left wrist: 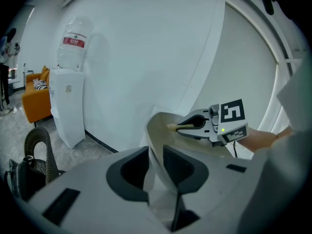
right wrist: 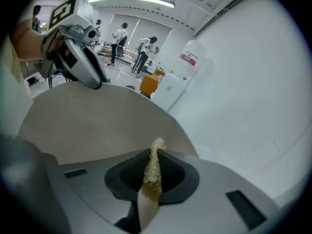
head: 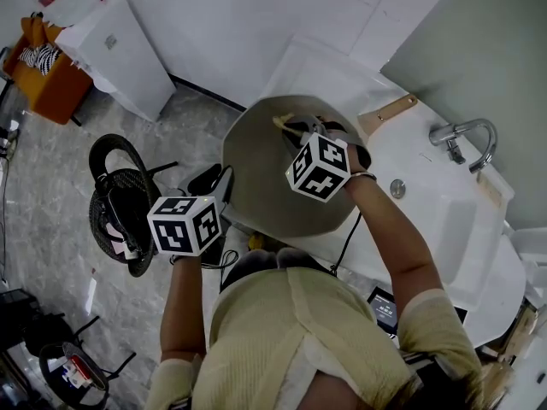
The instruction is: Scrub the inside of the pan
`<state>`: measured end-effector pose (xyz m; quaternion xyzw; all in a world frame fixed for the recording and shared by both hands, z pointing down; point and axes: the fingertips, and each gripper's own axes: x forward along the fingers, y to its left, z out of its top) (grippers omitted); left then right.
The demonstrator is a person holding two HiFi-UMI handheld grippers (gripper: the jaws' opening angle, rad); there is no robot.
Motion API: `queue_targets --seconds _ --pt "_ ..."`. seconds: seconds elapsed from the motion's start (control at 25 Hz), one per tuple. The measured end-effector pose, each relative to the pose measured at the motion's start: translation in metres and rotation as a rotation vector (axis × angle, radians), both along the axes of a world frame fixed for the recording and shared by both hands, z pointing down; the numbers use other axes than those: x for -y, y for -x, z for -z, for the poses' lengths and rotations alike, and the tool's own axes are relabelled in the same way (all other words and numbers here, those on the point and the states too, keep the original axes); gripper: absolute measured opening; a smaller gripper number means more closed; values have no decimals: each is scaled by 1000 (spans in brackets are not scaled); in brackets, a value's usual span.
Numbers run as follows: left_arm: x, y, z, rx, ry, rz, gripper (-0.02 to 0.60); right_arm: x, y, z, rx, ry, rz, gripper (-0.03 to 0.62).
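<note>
Scrubbing appears in hand: left tongs (left wrist: 156, 165) clamp the near rim of the tilted grey round pan (head: 265, 178) beside the white sink (head: 444, 207), right tongs (right wrist: 153, 180) pinch a yellow fibrous pad (right wrist: 155, 154) at its far inner edge; next, probably stroke inward.

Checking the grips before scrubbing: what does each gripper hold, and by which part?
Left gripper clamps the pan by its rim. Right gripper pinches a yellowish scrub pad by one end, its tip poking out.
</note>
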<state>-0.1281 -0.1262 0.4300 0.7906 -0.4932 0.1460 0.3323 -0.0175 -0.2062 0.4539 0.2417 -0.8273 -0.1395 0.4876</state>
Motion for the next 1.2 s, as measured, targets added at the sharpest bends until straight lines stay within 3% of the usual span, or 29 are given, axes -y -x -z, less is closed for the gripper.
queue_targets --seconds 0.52,1.2 --pt "-3 -4 -2 35 -2 -7 140 -2 -3 -34 -61 91 -152 53" --pt "-5 -4 -3 29 -2 -8 140 -36 42 -40 -20 149 51 54"
